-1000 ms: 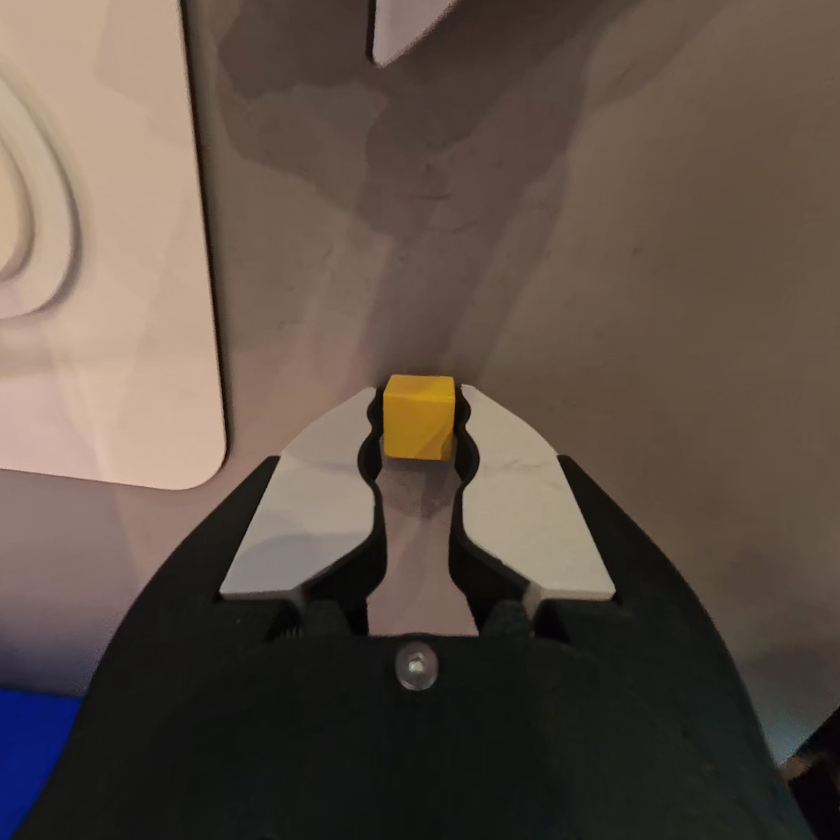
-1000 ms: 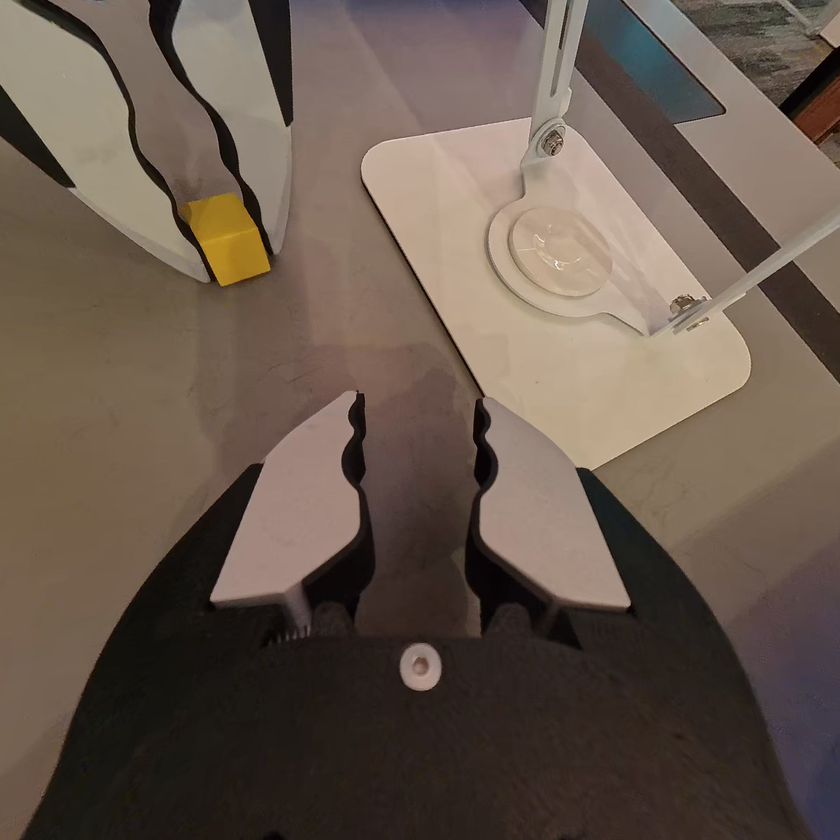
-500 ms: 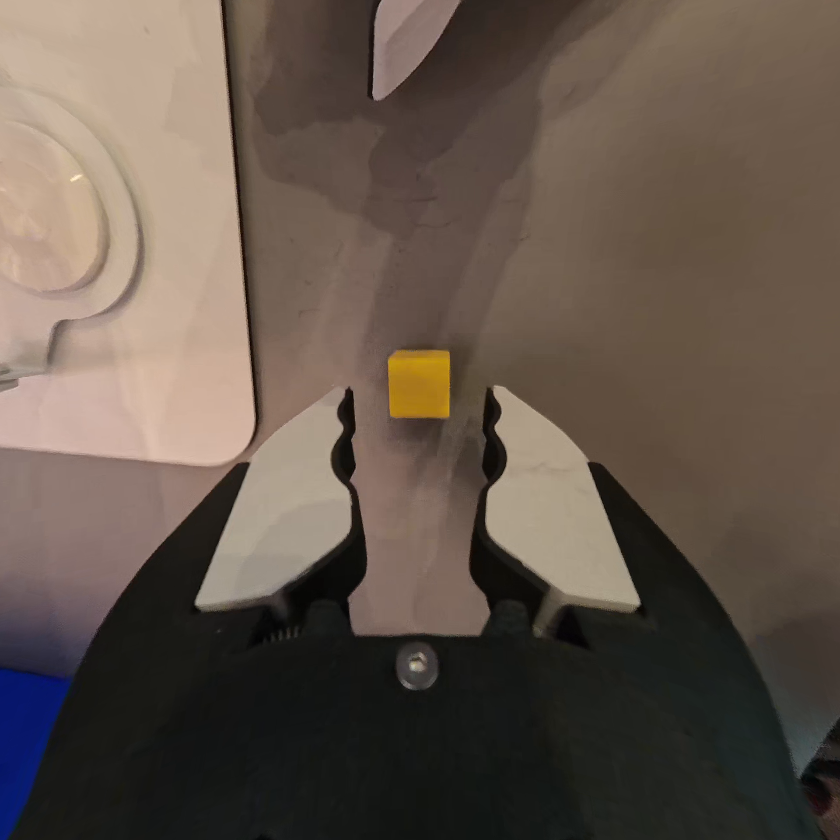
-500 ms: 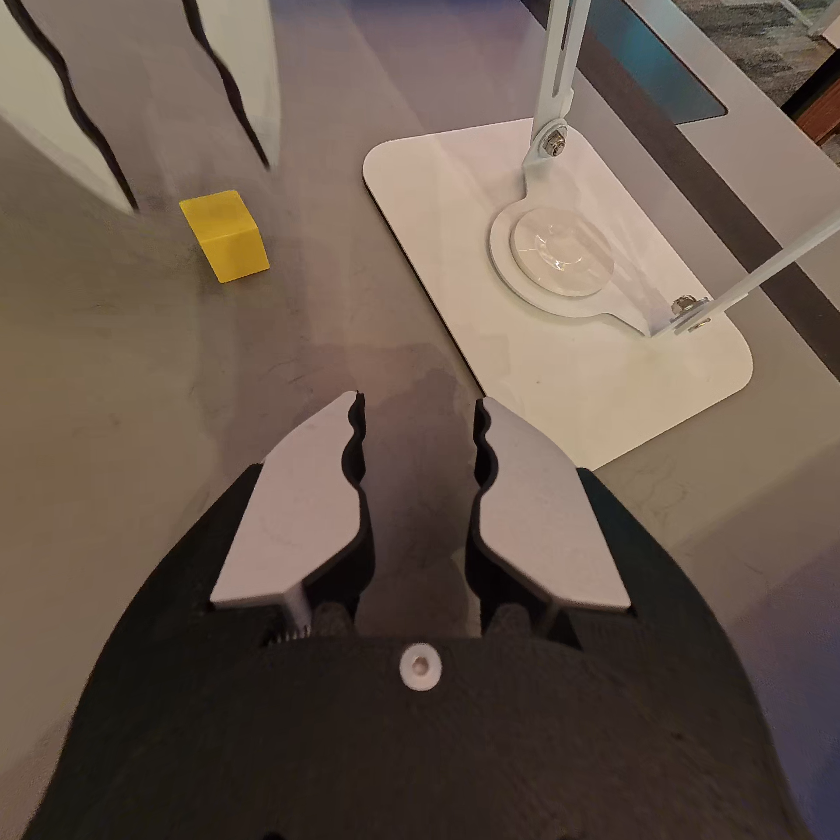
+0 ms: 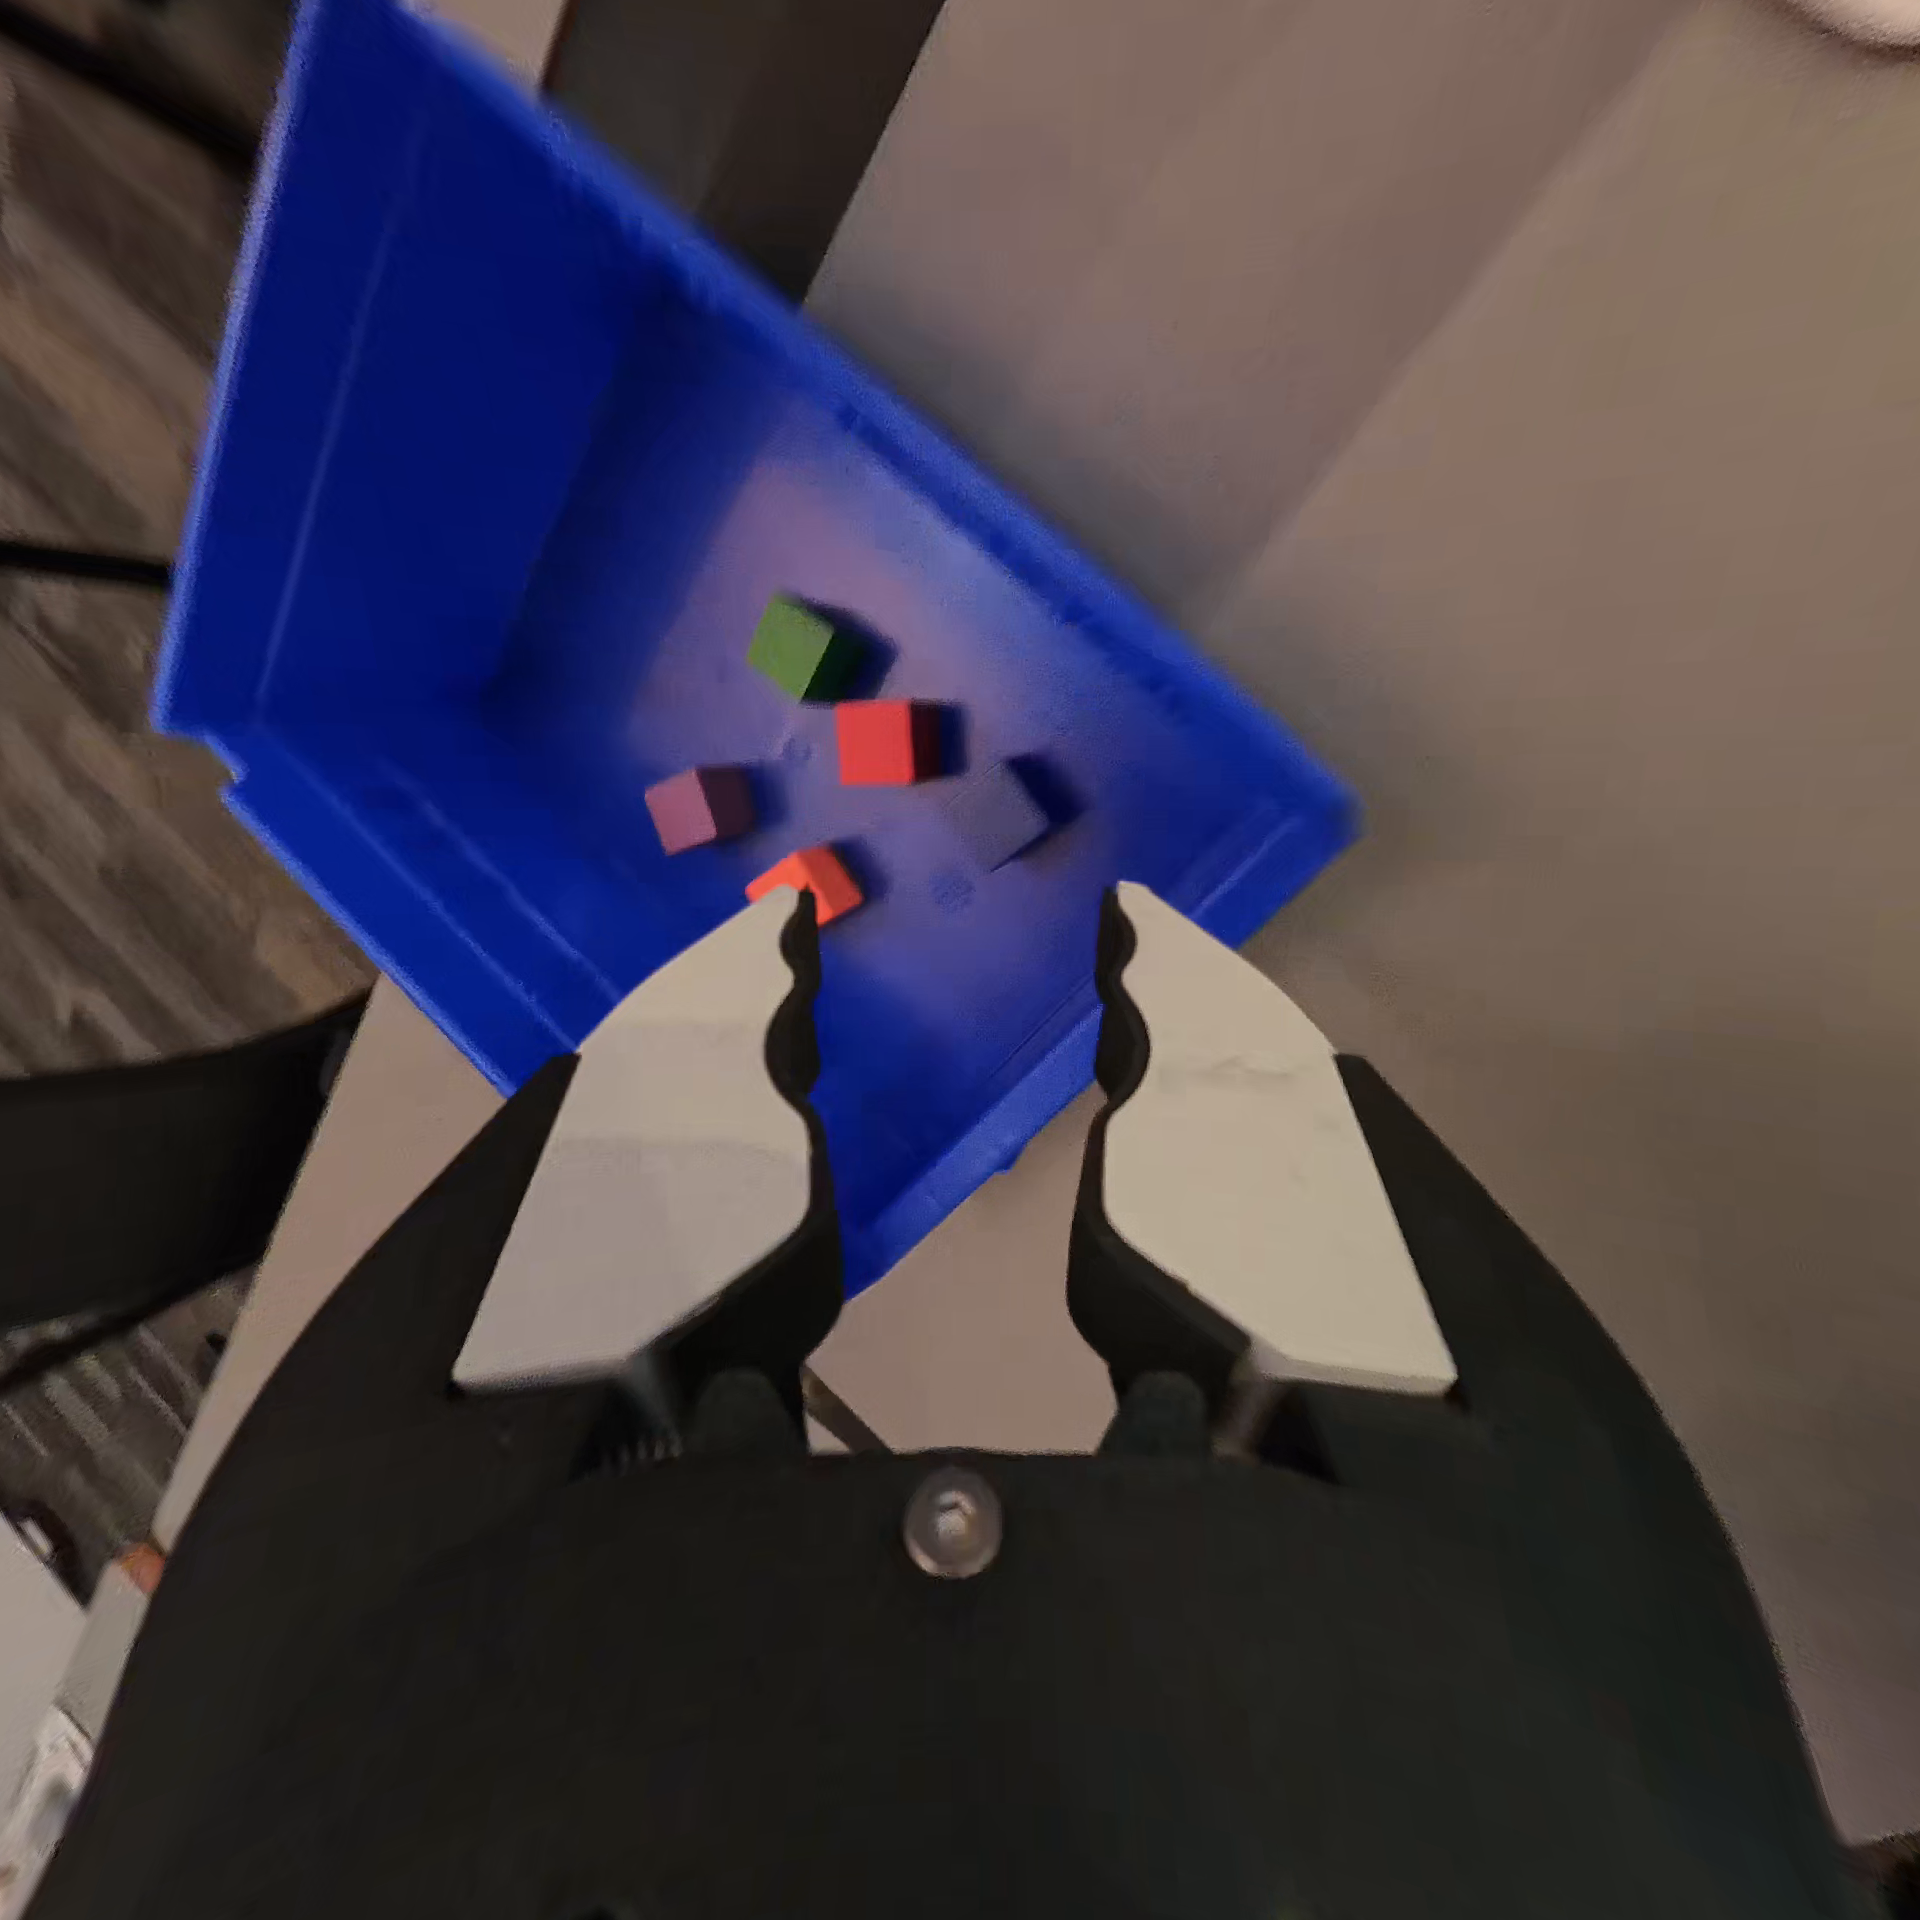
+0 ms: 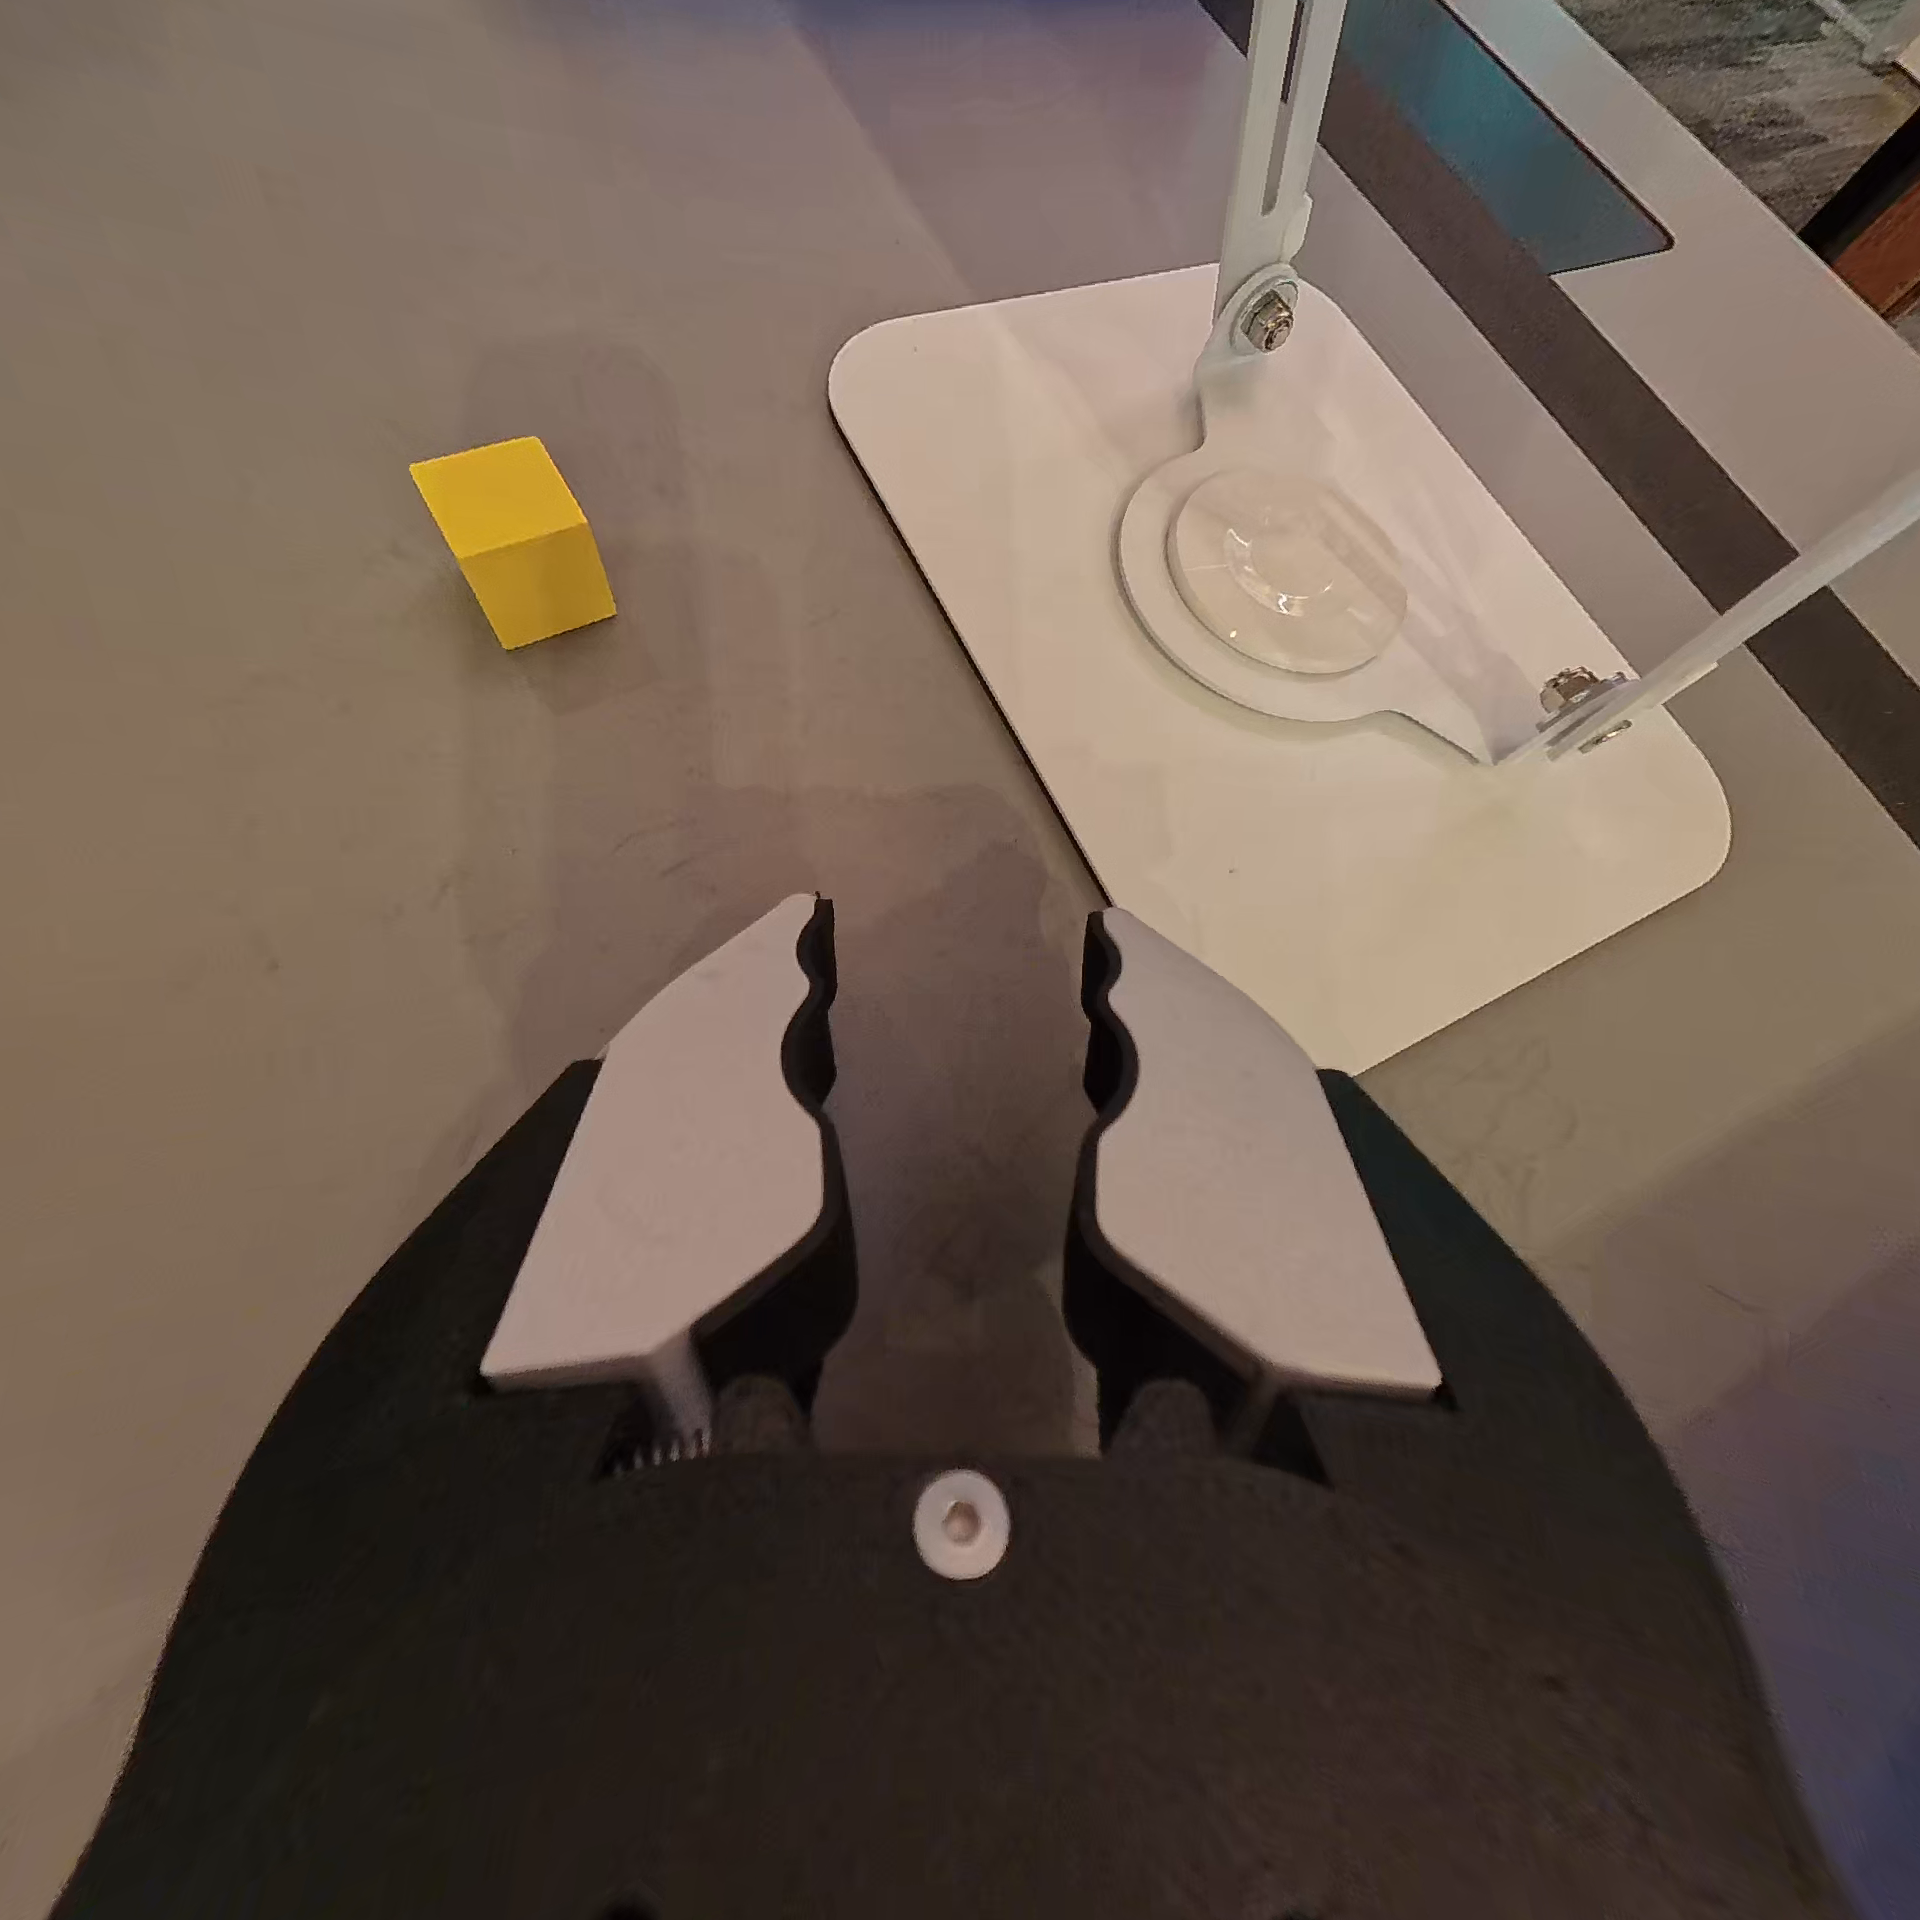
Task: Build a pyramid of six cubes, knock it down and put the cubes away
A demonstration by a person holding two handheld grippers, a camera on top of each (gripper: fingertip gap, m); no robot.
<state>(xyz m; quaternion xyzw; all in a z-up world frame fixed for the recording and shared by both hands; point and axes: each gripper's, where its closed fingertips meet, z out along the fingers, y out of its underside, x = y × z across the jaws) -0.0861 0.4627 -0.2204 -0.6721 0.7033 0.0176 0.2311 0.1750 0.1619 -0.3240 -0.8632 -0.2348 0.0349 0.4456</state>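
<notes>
The left gripper [image 5: 951, 904] has swung away from the yellow cube [image 6: 514, 540], which now stands alone on the grey table [image 6: 260, 260], and hangs over the blue bin [image 5: 343, 499] with its fingers spread and nothing between them. In the bin lie a green cube [image 5: 795, 644], a red cube [image 5: 878, 740], a purple cube [image 5: 686, 810], an orange cube [image 5: 821, 878] and, in the blur, probably a dark blue one [image 5: 1013, 816]. The right gripper [image 6: 956, 914] is likewise parted and bare, just beside the white stand base [image 6: 1351, 883].
</notes>
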